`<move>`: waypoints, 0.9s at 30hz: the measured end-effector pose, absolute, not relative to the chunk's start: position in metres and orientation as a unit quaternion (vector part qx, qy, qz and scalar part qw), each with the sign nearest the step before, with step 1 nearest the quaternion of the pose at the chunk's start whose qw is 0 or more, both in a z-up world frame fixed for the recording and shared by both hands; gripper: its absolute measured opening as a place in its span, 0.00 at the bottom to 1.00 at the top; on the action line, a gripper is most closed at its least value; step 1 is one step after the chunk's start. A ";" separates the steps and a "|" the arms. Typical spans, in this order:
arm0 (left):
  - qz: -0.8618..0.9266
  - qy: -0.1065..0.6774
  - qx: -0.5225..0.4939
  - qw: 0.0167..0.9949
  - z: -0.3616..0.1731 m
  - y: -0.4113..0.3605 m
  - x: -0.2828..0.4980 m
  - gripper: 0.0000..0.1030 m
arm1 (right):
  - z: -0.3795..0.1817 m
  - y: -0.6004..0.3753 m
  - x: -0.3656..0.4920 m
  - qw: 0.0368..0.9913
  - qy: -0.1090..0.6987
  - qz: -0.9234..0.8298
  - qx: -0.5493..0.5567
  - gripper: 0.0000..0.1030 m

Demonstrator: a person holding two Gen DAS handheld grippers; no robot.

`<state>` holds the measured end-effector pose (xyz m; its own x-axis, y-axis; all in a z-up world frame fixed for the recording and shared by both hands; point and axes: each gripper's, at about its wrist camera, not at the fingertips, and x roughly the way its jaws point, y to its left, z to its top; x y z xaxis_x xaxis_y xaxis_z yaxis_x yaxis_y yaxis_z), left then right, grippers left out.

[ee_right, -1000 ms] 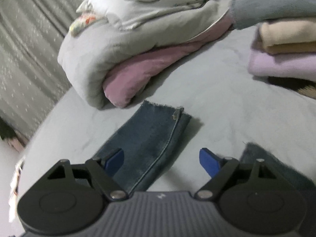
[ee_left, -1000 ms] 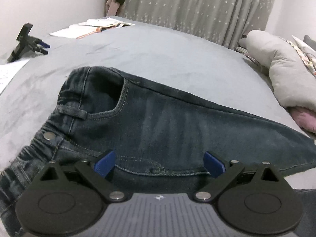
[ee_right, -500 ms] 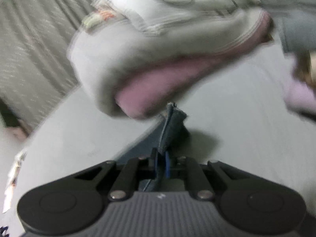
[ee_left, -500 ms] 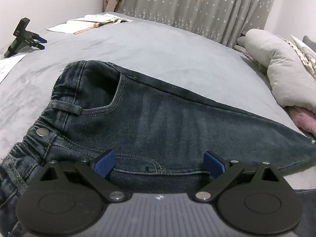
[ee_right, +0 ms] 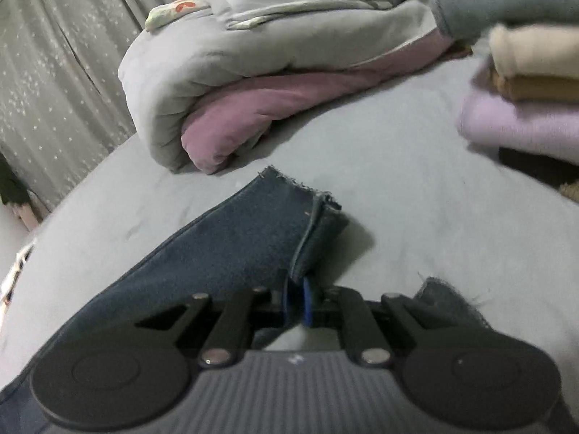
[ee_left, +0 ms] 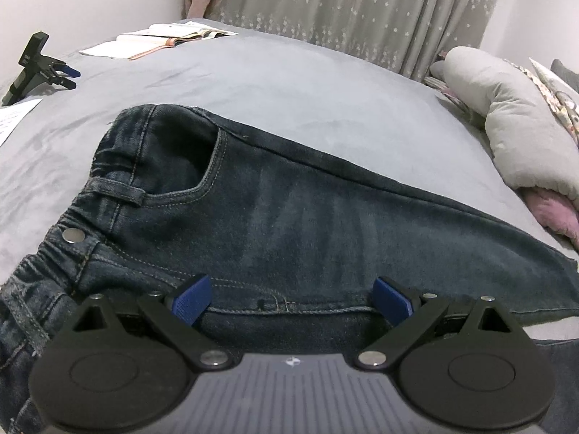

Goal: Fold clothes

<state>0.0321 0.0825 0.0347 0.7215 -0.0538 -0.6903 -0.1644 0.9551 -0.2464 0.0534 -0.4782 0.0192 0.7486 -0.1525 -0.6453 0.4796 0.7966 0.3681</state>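
The right gripper point(ee_right: 296, 298) is clenched on the hem edge of the jeans point(ee_left: 289, 224), which lie spread on the grey bed point(ee_left: 289, 83), while the left gripper point(ee_left: 291, 298) hangs spread wide over the crotch seam near the waistband. This looks like a leg fold in hand. Next, I'd judge, the pinched hem needs carrying across without dragging the rest.

You will find no word, brand, number or label that can be read in either view. The open book point(ee_left: 170, 36) at the far edge of the bed point(ee_left: 289, 83) and the white sheet of paper point(ee_left: 14, 117) at the left rim carry print, but it is too small and blurred for you to make out. The small pale mark on each gripper body is a shape only, not lettering.
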 end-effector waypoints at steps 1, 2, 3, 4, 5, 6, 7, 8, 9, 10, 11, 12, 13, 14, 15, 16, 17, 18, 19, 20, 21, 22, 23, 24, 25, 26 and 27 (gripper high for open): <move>0.029 0.373 -0.148 0.915 0.035 0.083 0.032 0.93 | 0.026 -0.476 0.052 0.903 0.296 -0.175 0.259 0.07; 0.029 0.374 -0.150 0.915 0.035 0.083 0.032 0.93 | 0.035 -0.474 0.049 0.911 0.278 -0.170 0.254 0.07; 0.028 0.375 -0.151 0.914 0.036 0.084 0.033 0.93 | 0.044 -0.473 0.045 0.919 0.256 -0.163 0.252 0.07; 0.027 0.375 -0.152 0.914 0.036 0.084 0.033 0.93 | 0.049 -0.474 0.043 0.922 0.247 -0.161 0.253 0.07; 0.027 0.376 -0.151 0.914 0.036 0.084 0.033 0.93 | 0.054 -0.474 0.040 0.923 0.239 -0.160 0.255 0.07; 0.027 0.376 -0.151 0.914 0.036 0.084 0.033 0.93 | 0.053 -0.476 0.041 0.920 0.248 -0.164 0.255 0.07; 0.026 0.377 -0.150 0.914 0.036 0.084 0.033 0.93 | 0.049 -0.477 0.046 0.914 0.269 -0.171 0.252 0.08; 0.026 0.377 -0.150 0.914 0.036 0.084 0.033 0.93 | 0.041 -0.479 0.050 0.905 0.294 -0.181 0.249 0.10; 0.027 0.377 -0.150 0.913 0.036 0.084 0.033 0.93 | 0.034 -0.481 0.052 0.896 0.312 -0.189 0.252 0.11; 0.027 0.378 -0.151 0.913 0.036 0.084 0.033 0.93 | 0.029 -0.483 0.050 0.890 0.317 -0.196 0.262 0.13; 0.027 0.378 -0.151 0.913 0.036 0.084 0.033 0.93 | 0.024 -0.484 0.049 0.884 0.322 -0.202 0.272 0.16; 0.027 0.378 -0.151 0.913 0.036 0.084 0.033 0.93 | 0.022 -0.485 0.046 0.879 0.325 -0.211 0.278 0.19; 0.027 0.378 -0.151 0.913 0.036 0.084 0.033 0.93 | 0.025 -0.484 0.043 0.877 0.323 -0.225 0.274 0.27; 0.026 0.378 -0.151 0.913 0.034 0.084 0.033 0.93 | 0.030 -0.482 0.040 0.877 0.322 -0.239 0.265 0.34; 0.026 0.379 -0.152 0.913 0.035 0.085 0.033 0.93 | 0.035 -0.479 0.035 0.879 0.320 -0.249 0.250 0.37; 0.026 0.378 -0.153 0.913 0.035 0.085 0.033 0.93 | 0.040 -0.477 0.029 0.884 0.314 -0.249 0.242 0.42; 0.026 0.378 -0.153 0.913 0.036 0.085 0.032 0.93 | 0.048 -0.475 0.017 0.890 0.304 -0.246 0.235 0.46; 0.026 0.377 -0.154 0.913 0.036 0.085 0.032 0.93 | 0.054 -0.474 0.005 0.893 0.297 -0.239 0.239 0.49; 0.026 0.376 -0.155 0.913 0.037 0.085 0.032 0.93 | 0.058 -0.475 -0.007 0.895 0.294 -0.228 0.246 0.55; 0.026 0.376 -0.155 0.913 0.038 0.085 0.031 0.93 | 0.060 -0.476 -0.018 0.897 0.293 -0.215 0.251 0.60; 0.025 0.371 -0.154 0.915 0.039 0.085 0.030 0.93 | 0.062 -0.476 -0.028 0.898 0.298 -0.203 0.252 0.61; 0.024 0.367 -0.153 0.917 0.041 0.085 0.029 0.93 | 0.064 -0.476 -0.035 0.899 0.304 -0.197 0.246 0.62; 0.023 0.362 -0.152 0.919 0.043 0.085 0.028 0.93 | 0.065 -0.476 -0.040 0.900 0.308 -0.194 0.239 0.62; 0.022 0.358 -0.151 0.921 0.045 0.085 0.027 0.93 | 0.066 -0.475 -0.045 0.901 0.312 -0.192 0.231 0.63; 0.021 0.353 -0.150 0.923 0.047 0.085 0.026 0.93 | 0.067 -0.474 -0.051 0.902 0.316 -0.189 0.227 0.68; 0.020 0.349 -0.149 0.925 0.048 0.085 0.025 0.93 | 0.066 -0.472 -0.058 0.902 0.317 -0.182 0.230 0.79; 0.024 0.340 -0.140 0.930 0.050 0.086 0.023 0.93 | 0.064 -0.471 -0.063 0.902 0.318 -0.173 0.236 0.84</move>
<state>0.0230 0.0859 0.0502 0.7683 -0.0506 -0.6380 -0.1391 0.9599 -0.2436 -0.0632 -0.4714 0.0643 0.7385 -0.1617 -0.6546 0.4614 0.8291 0.3157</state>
